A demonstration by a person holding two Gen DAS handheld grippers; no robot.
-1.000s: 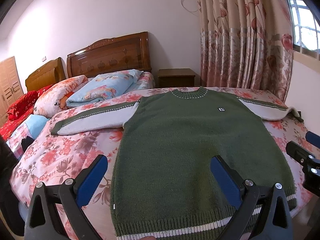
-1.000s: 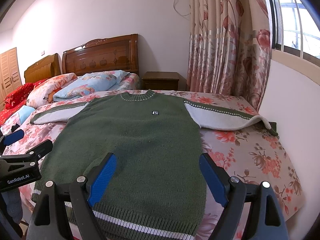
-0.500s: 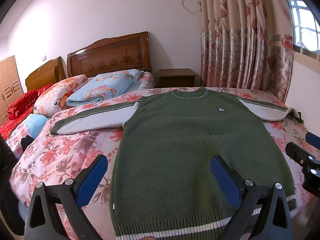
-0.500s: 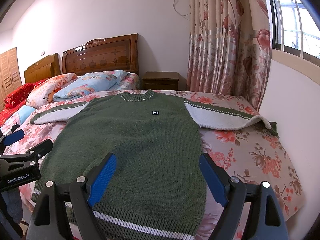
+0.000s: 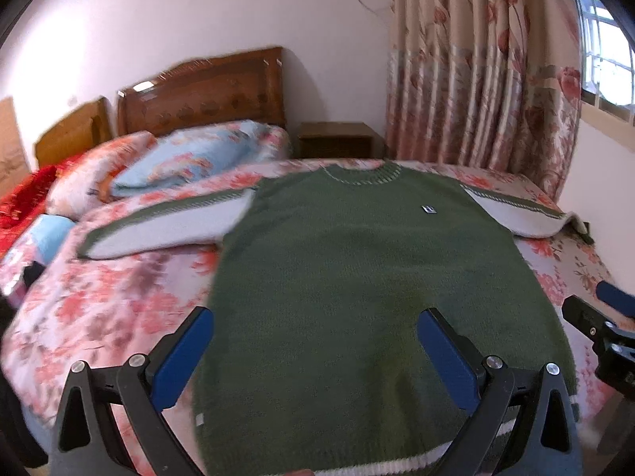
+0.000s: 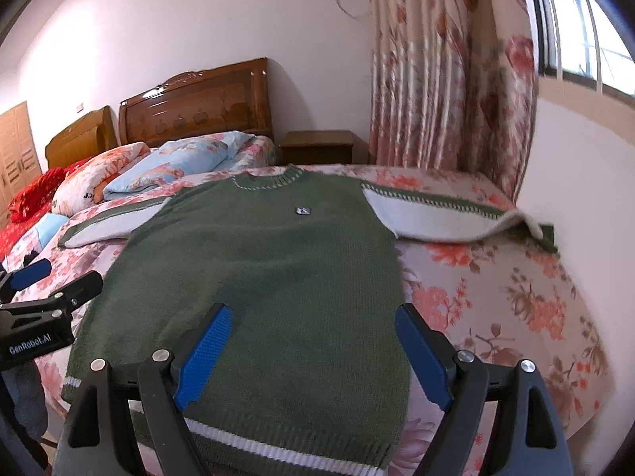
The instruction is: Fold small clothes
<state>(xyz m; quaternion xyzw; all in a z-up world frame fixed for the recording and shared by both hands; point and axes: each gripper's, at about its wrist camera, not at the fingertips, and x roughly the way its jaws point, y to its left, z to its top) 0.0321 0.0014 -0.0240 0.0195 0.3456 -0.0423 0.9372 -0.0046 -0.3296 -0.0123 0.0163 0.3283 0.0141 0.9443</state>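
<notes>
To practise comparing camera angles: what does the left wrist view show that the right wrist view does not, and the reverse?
Only the left wrist view shows the small white tag on the sweater's side seam. Only the right wrist view shows the brown cupboard door at far left and the "GenRobot.AI" lettering. Both show the green sweater spread flat on the floral bed, the wooden headboard, the curtain, and both open grippers, left and right.

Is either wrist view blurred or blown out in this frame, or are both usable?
Left wrist view: motion blur smears the headboard, pillows and floral bedspread; the green sweater stays readable. Right wrist view: sharper, with the sweater's chest badge crisp. Both: the window is overexposed, and fisheye bends the walls and darkens the corners.
</notes>
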